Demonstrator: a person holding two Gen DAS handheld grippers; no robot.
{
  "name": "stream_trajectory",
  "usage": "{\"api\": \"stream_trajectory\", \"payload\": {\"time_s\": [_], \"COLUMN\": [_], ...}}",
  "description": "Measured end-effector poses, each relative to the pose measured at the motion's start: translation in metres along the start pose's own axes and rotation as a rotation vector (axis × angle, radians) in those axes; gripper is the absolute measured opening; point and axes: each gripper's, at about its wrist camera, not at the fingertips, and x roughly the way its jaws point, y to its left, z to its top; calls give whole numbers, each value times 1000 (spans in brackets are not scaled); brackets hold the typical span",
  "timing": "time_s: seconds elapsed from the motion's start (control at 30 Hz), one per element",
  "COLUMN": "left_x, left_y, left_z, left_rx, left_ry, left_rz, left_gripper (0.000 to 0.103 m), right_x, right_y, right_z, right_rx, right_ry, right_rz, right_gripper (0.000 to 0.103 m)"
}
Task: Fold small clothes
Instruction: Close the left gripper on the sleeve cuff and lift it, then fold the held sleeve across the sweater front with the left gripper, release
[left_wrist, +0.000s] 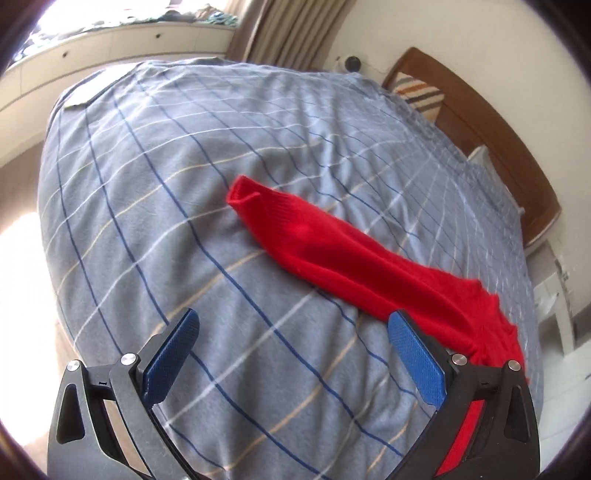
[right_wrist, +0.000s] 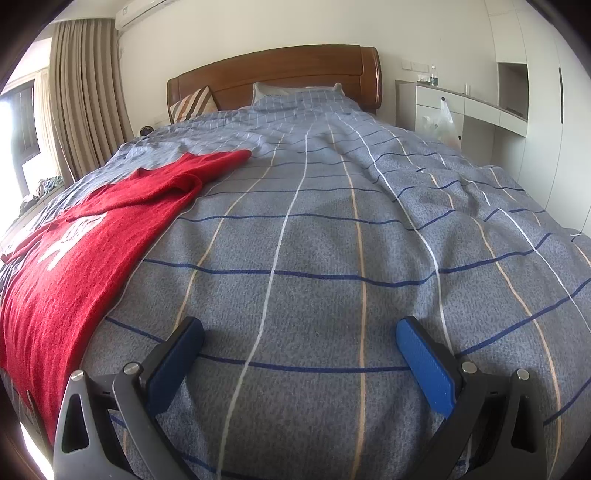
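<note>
So the left gripper (left_wrist: 293, 325) is hovering with jaws spread wide and holding nothing, the red sweater (left_wrist: 354, 254) is lying on the bed (left_wrist: 147, 192) with its sleeve running up-left just beside the right-hand jaw, and the right gripper (right_wrist: 299, 332) is hanging equally empty, the sweater off to its left.

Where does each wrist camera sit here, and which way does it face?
Left wrist: rides the open left gripper, looking across the bed toward the window; a red sleeve lies ahead.
Right wrist: rides the open right gripper, facing the headboard.
Shared: the red sweater and the checked duvet.
</note>
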Motion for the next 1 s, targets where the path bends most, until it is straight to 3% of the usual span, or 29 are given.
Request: {"api": "stream_trajectory", "payload": {"time_s": [0.1,0.17,0.33,0.37,0.4,0.43,0.53,0.67,0.77,0.87,1.0], "left_x": [18,31,58,62,65,68,54,18,-14,-40,-46], "left_y": [15,10,-6,-9,-12,-15,-30,-96,-183,-279,-389], "left_z": [25,34,44,44,44,44,45,54,49,22,-41], "left_rx": [-63,-46,-19,-7,10,32,90,269,445,624,819], "left_ry": [33,55,62,62,68,72,7,-77,-120,-131,-55], "left_rz": [-15,1,64,66,76,104,151,99,-34,-203,-394], "left_gripper": [96,84,77,57,21,3,3,3,3,3,3], "right_x": [0,0,0,0,0,0,0,0,0,0,0], "right_y": [0,1,1,1,1,1,2,2,2,1,1], "right_z": [0,0,0,0,0,0,0,0,0,-1,-1], "right_rx": [-3,-5,-7,-8,-8,-8,-8,-8,-8,-7,-7], "right_ry": [-4,-6,-7,-7,-7,-6,-6,-6,-6,-3,-3], "right_rz": [-3,-5,-9,-10,-11,-11,-11,-10,-10,-10,-9], "right_gripper": [103,103,103,103,103,103,103,103,103,103,103]}}
